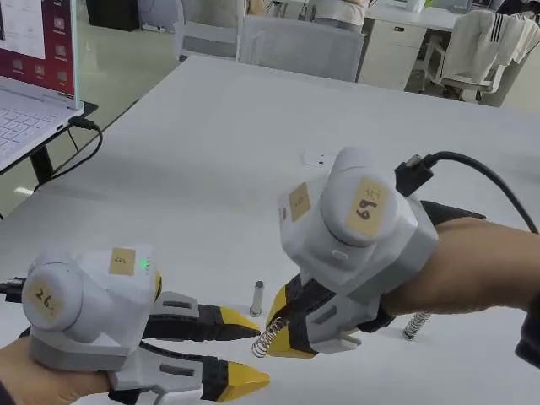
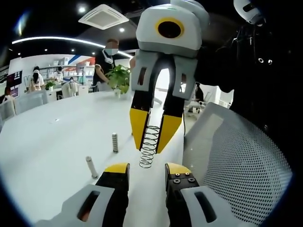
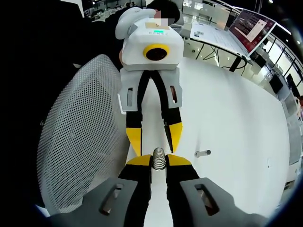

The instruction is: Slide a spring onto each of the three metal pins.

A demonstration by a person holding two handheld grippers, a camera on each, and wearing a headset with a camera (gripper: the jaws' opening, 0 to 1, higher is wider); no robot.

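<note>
In the head view my left gripper (image 1: 257,354) sits low over the near side of the white tabletop (image 1: 219,143), its yellow-tipped jaws spread apart and holding nothing. My right gripper (image 1: 283,329) is clenched on a coiled steel wire spring (image 1: 268,336), which sticks out toward the left gripper. A short bare grey metal pin (image 1: 257,298) stands upright just behind the spring. A second spring (image 1: 413,324) stands near my right forearm. An open white laptop (image 1: 29,76) sits off the tabletop's far left corner.

In the left gripper view my left gripper (image 2: 147,169) stands released. The right gripper (image 2: 151,142) faces it, pinching the spring (image 2: 149,149), which hangs down. The bare pin (image 2: 91,166) and the second spring (image 2: 114,142) stand to the left; I cannot tell whether a pin sits inside it.

In the right gripper view my right gripper (image 3: 159,163) grasps the spring (image 3: 159,156) end-on. The left gripper (image 3: 155,142) gapes opposite. The pin (image 3: 202,153) is to the right, and a grey mesh chair back (image 3: 80,132) lies beyond the tabletop's edge.
</note>
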